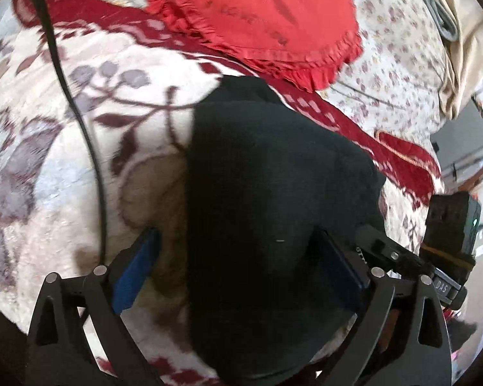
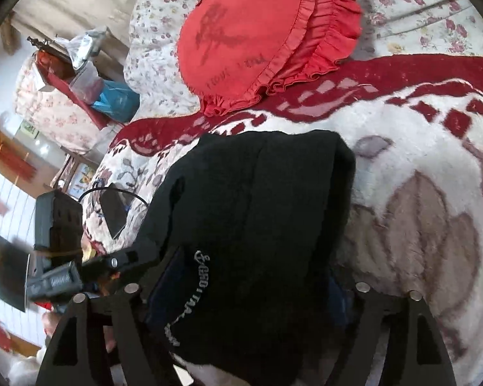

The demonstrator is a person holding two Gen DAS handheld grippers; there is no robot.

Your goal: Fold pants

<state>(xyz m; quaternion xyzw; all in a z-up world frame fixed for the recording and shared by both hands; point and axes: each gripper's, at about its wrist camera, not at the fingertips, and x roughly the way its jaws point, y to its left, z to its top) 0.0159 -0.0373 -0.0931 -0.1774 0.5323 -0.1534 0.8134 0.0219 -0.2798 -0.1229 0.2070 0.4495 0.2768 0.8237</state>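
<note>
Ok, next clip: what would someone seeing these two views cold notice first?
The black pants fill the centre of both views, bunched into a thick bundle on a white-and-red floral blanket, with pale lettering showing near the right gripper. Behind them lies a bright red ruffled cushion. The left gripper has its jaws spread wide, blue pads either side of the cloth.

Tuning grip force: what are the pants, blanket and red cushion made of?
Pants: black knit or fleece, matte, soft nap, pale lettering along one edge. Blanket: thick plush, fuzzy pile, cream with red and grey floral print. Red cushion: smooth woven cloth with slight sheen, ruffled edge, possibly satin.
</note>
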